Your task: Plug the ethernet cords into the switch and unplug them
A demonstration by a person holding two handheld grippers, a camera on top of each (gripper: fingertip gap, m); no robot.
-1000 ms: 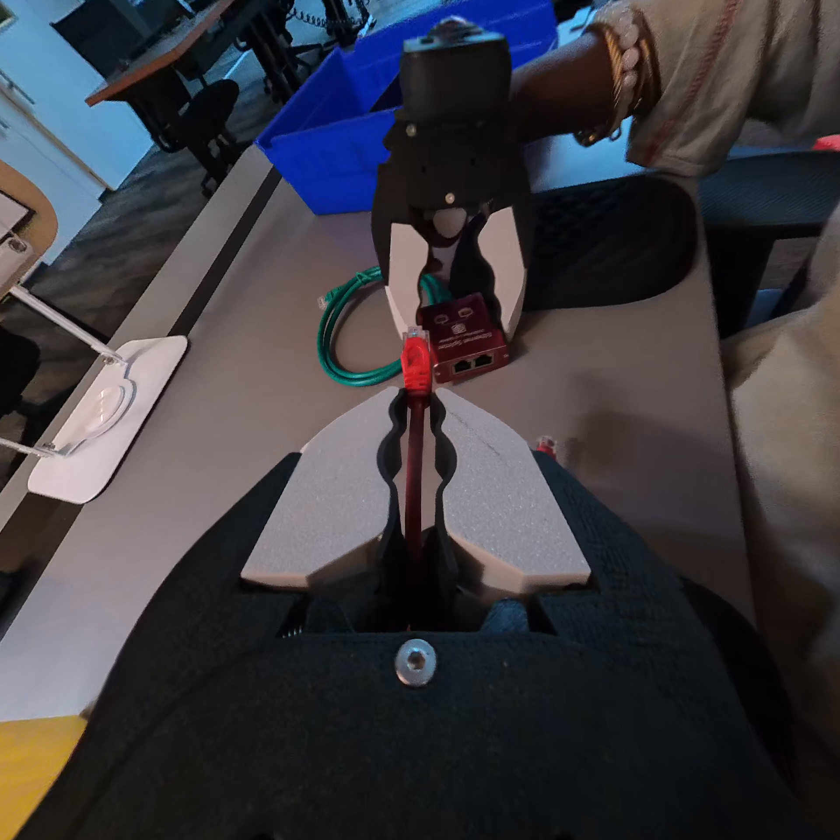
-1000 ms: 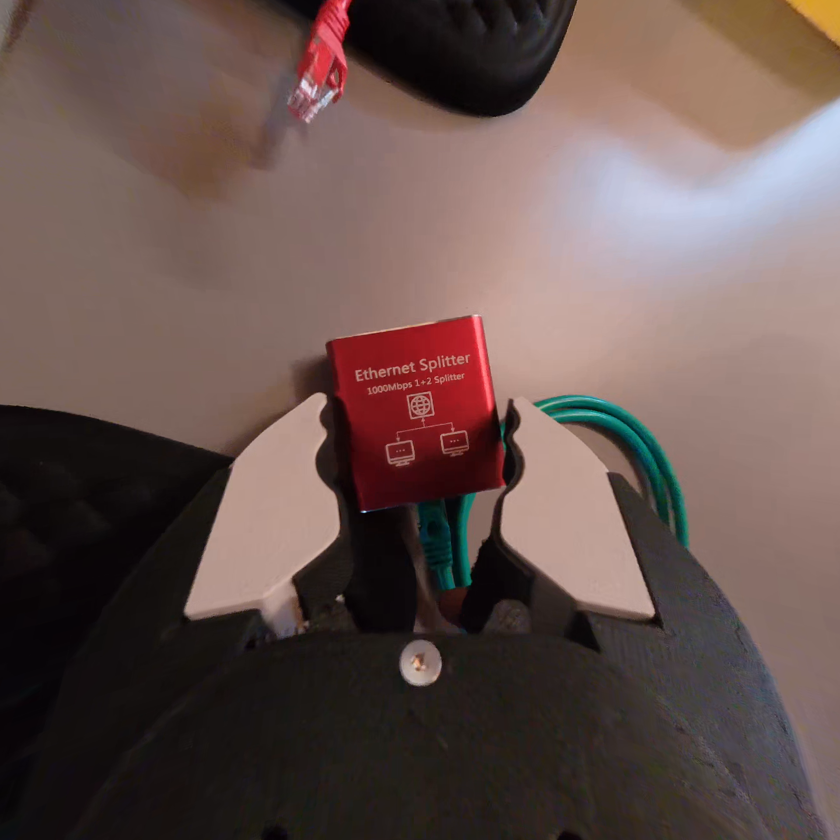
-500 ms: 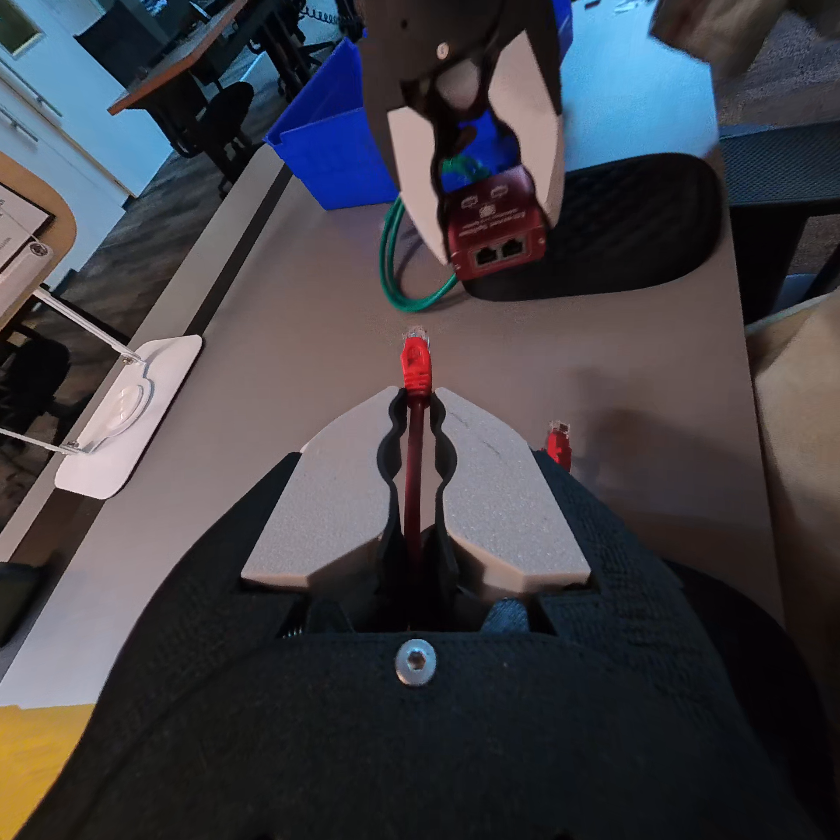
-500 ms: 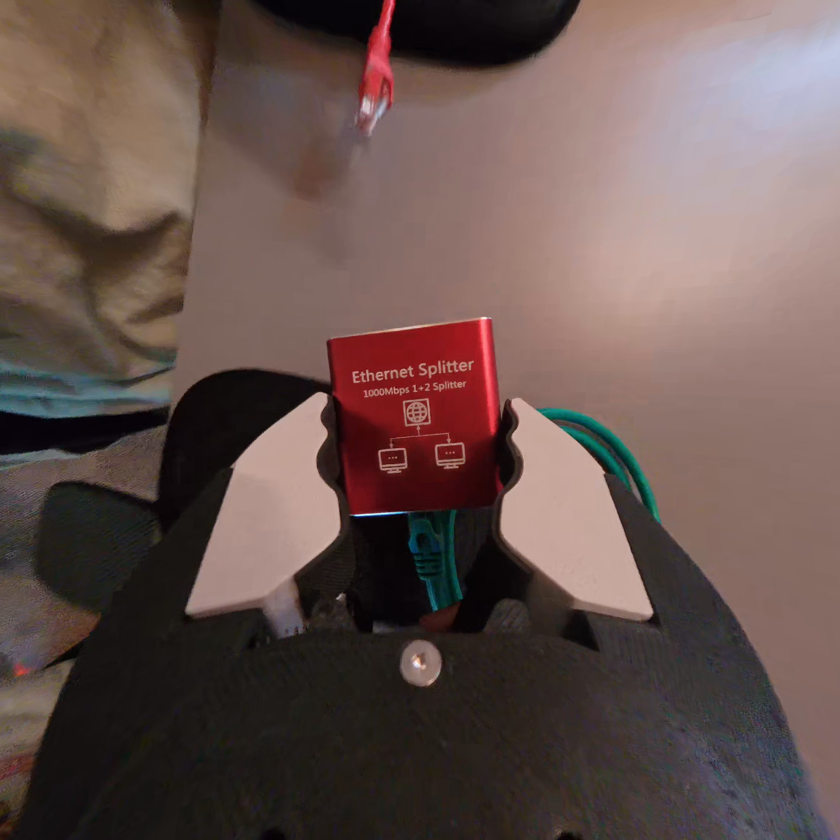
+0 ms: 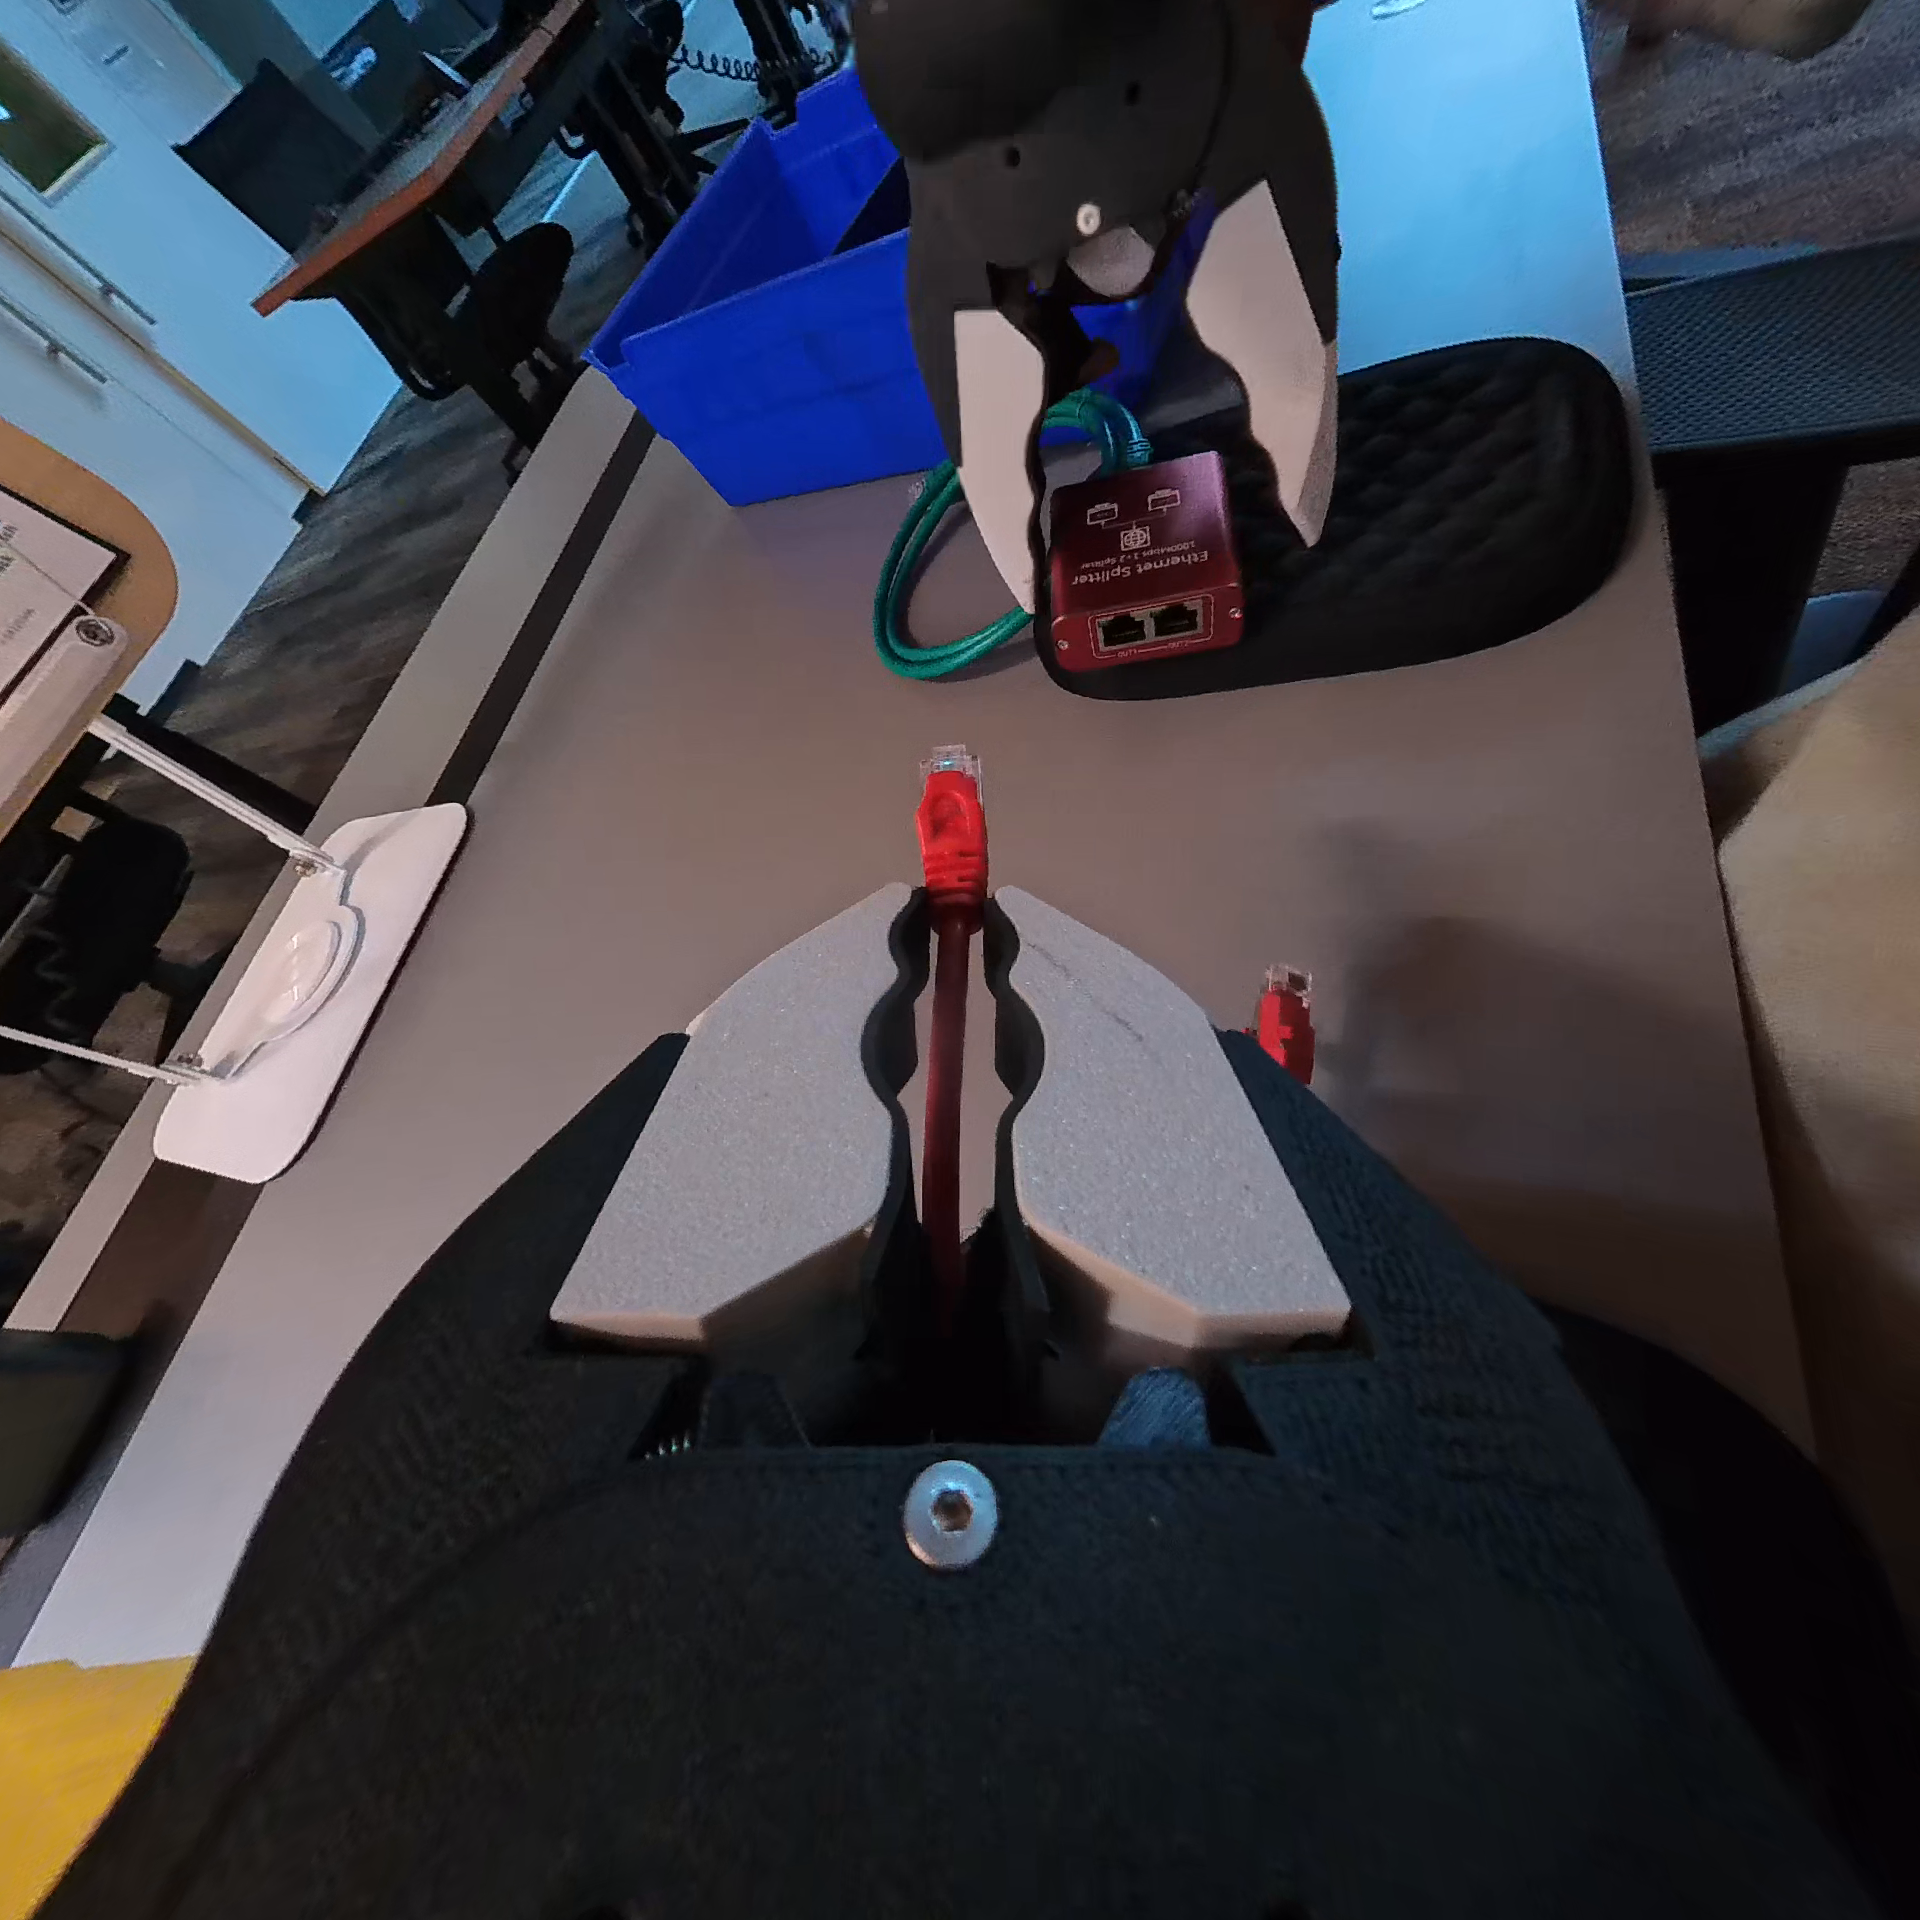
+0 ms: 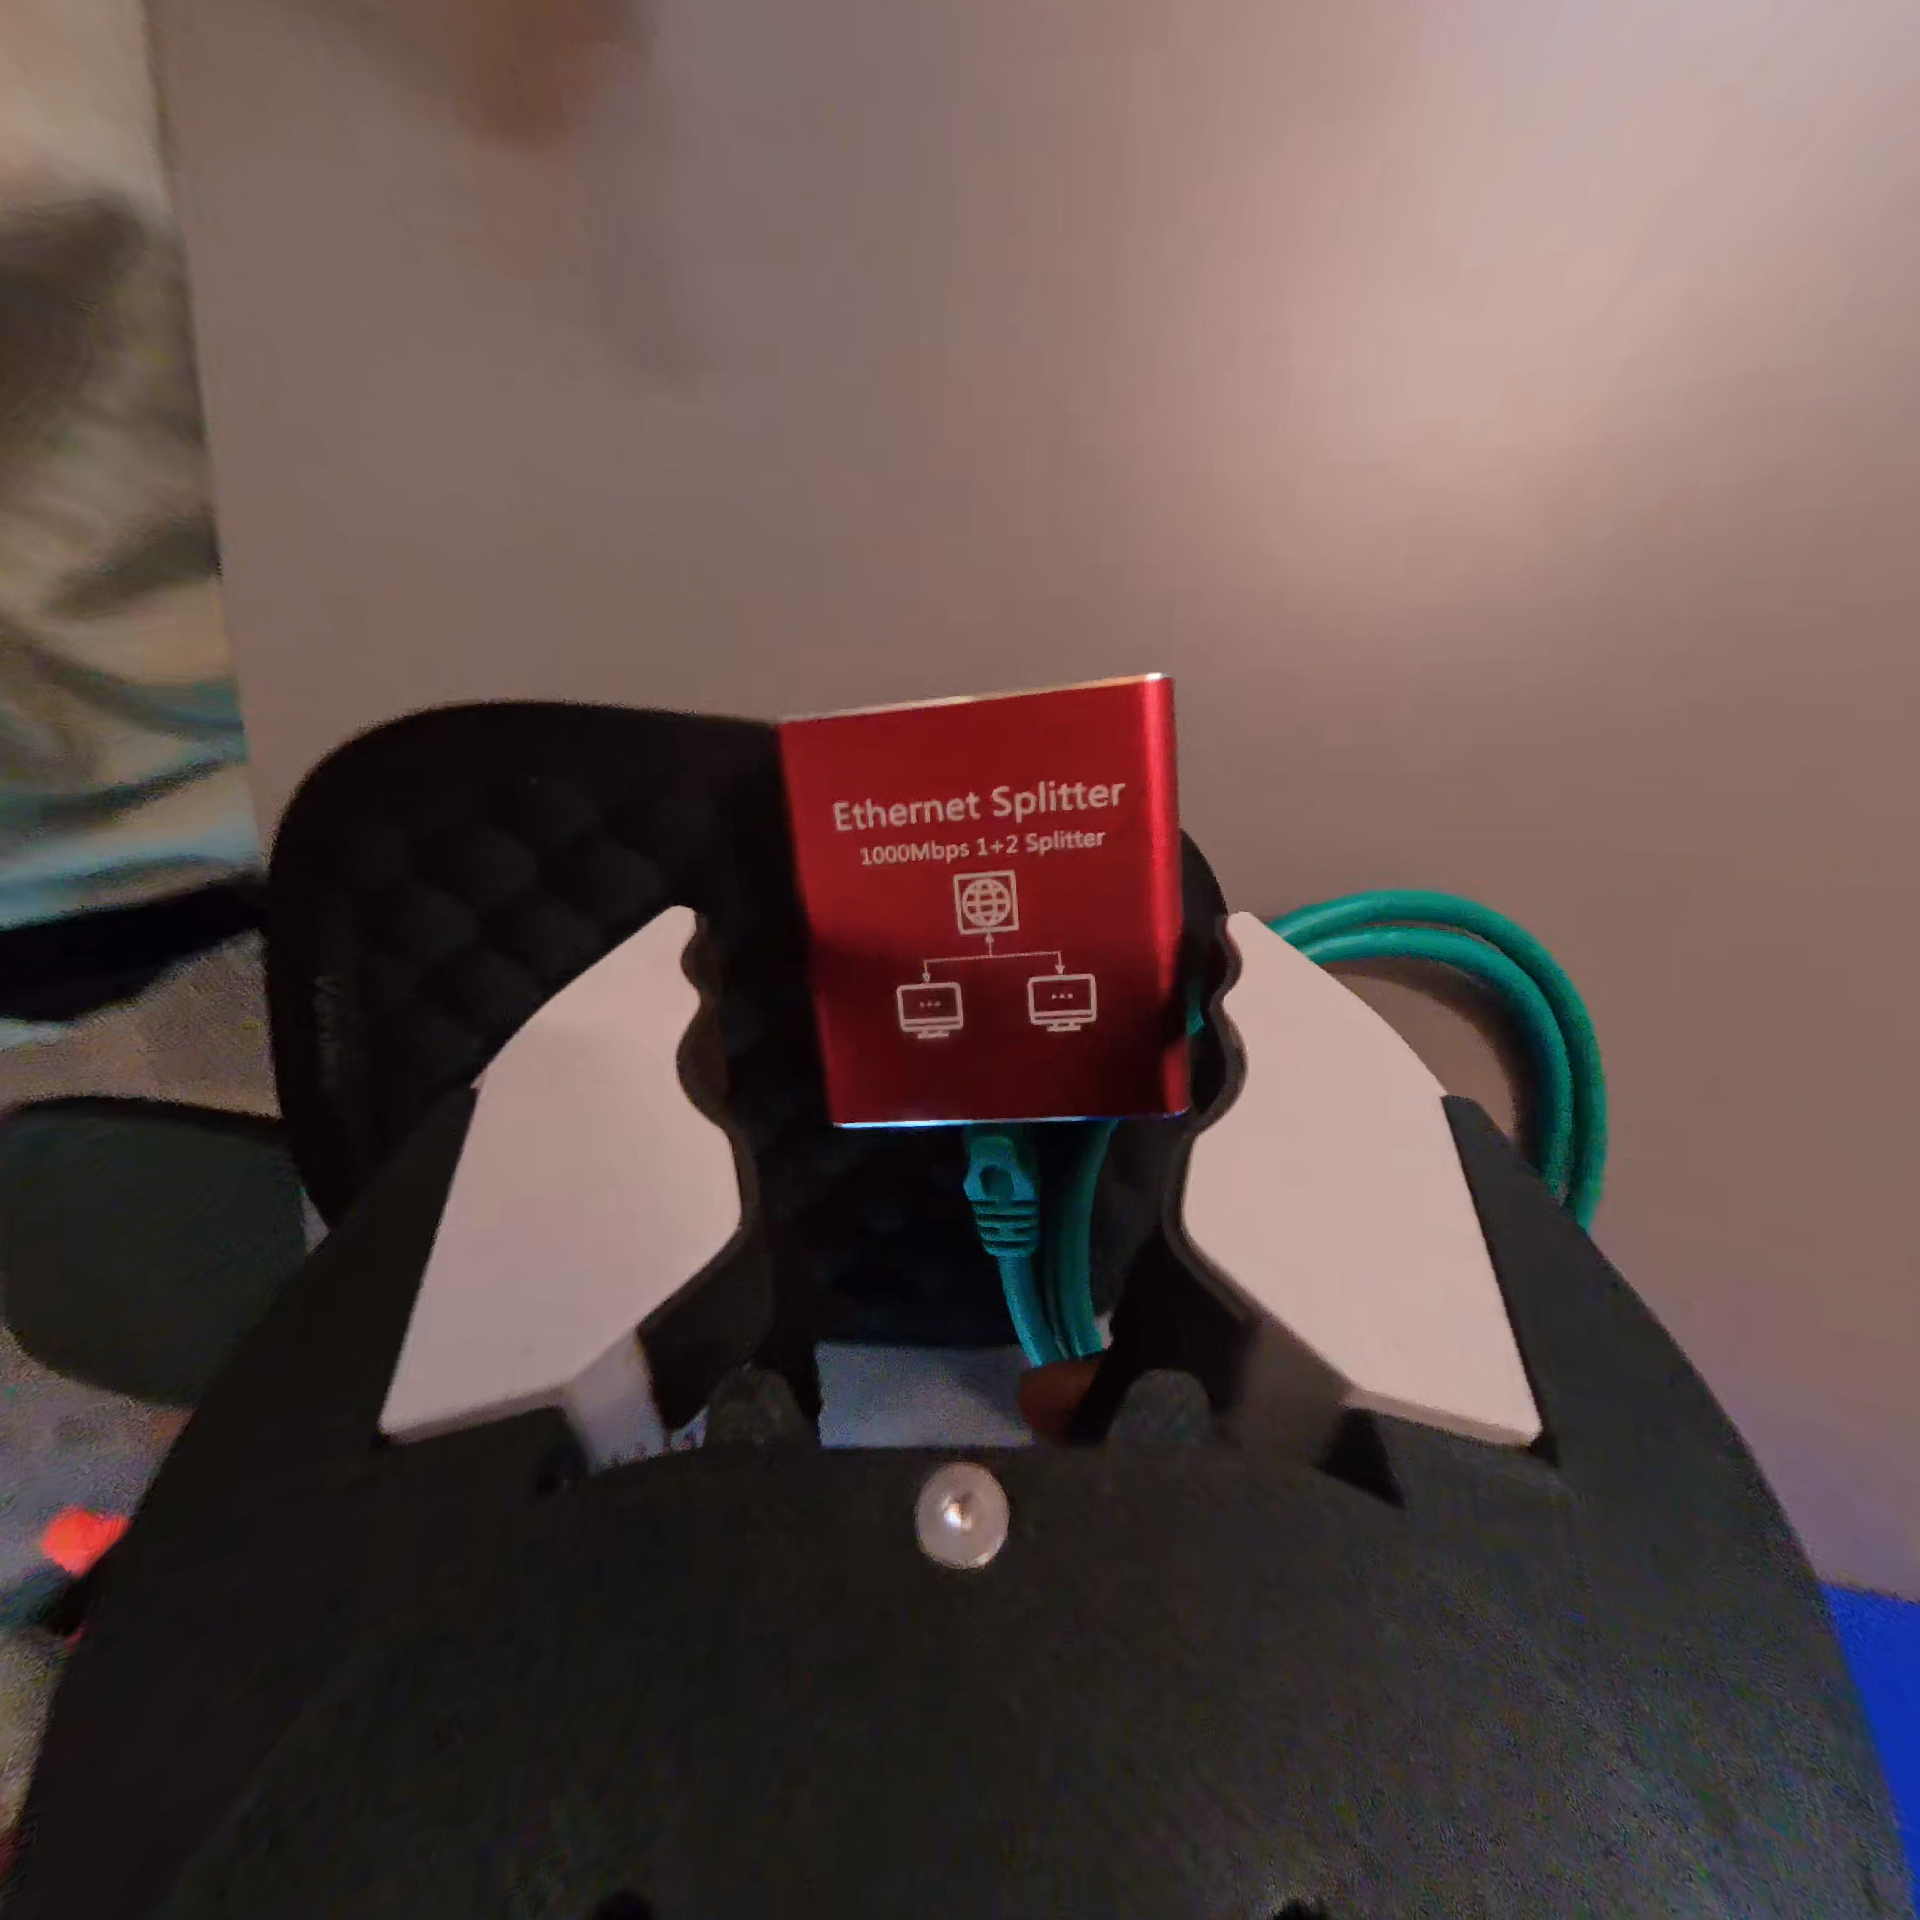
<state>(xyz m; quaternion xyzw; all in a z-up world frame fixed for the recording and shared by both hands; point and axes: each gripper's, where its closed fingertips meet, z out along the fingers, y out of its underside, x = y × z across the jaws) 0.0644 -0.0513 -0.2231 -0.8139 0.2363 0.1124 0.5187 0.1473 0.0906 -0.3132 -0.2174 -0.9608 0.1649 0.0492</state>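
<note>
The red switch (image 5: 1143,561) rests on the front edge of a black quilted pad (image 5: 1455,520), its two empty ports facing my left gripper. A green cord (image 5: 914,613) is plugged into its back (image 6: 1003,1195). My right gripper (image 5: 1164,566) hangs over the switch (image 6: 987,904), open, with its fingers either side of it (image 6: 961,925). My left gripper (image 5: 956,899) is shut on a red ethernet cord; its plug (image 5: 951,821) sticks out past the fingertips, pointing toward the switch with a gap of bare table between. The cord's other red plug (image 5: 1285,1013) lies on the table beside my left gripper.
A blue bin (image 5: 769,384) stands behind the switch at the back of the grey table. A white stand base (image 5: 301,977) sits at the table's left edge. A person's clothing (image 5: 1829,935) is at the right. A yellow object (image 5: 73,1745) is at the bottom left. There is about 20 cm between the tips of the two grippers. The yellow object (image 5: 73,1745) is about 30 cm from my left fingertips and 40 cm from my right.
My right gripper lifted the switch, set it down on the black pad's edge and opened. My left gripper still holds the red cord and has drawn back a little.
</note>
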